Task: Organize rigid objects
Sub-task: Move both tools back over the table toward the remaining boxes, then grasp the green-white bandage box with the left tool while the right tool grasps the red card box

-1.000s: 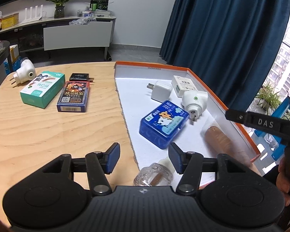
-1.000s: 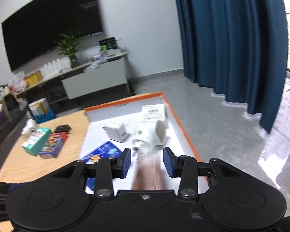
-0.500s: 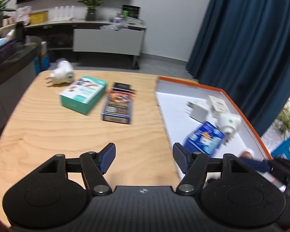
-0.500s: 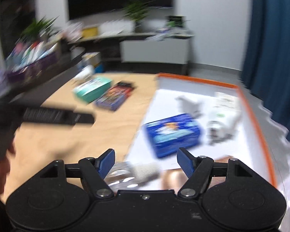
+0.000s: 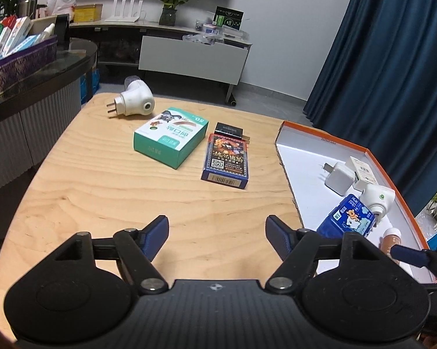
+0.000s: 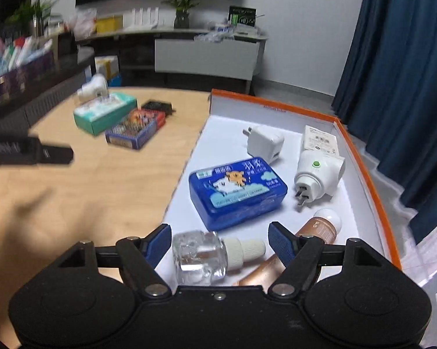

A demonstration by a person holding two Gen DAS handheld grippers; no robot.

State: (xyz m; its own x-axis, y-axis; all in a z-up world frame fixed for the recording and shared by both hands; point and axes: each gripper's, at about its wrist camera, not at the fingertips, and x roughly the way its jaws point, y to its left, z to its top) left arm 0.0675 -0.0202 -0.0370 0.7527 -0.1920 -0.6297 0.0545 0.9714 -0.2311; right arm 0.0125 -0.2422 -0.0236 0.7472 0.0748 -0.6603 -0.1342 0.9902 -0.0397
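The left hand-held gripper (image 5: 217,234) hangs over bare wood, its blue pads spread apart after just opening up, and there is nothing between them. Ahead of it on the tabletop (image 5: 102,192) sits a dark blue card box (image 5: 226,161), with a small black box (image 5: 228,130) touching its far end and a green and white carton (image 5: 172,139) just beside it on the left; farther back lies a white plug-in unit (image 5: 135,104) on its side, prongs pointing left. Over to the right, the right hand-held gripper (image 6: 220,242) is spread wide too, its jaws having just parted, and it grips nothing: a clear glass bottle (image 6: 202,257) with a white cap lies on its side between the pads, close to the left one, but I can't see either pad pressing on it. A copper-coloured tube (image 6: 314,231) with a white cap lies beside it, running under the right finger. Both rest in the white tray with the orange rim (image 6: 361,157), which stands at the right side of the tabletop. Farther in lies a blue tin (image 6: 237,192) with a cartoon picture, then a white plug (image 6: 319,174) with a green button, a white charger (image 6: 265,142) and a small white box (image 6: 320,141) near the far corner. The other gripper's black tip pokes in at the left of this view, blurred.
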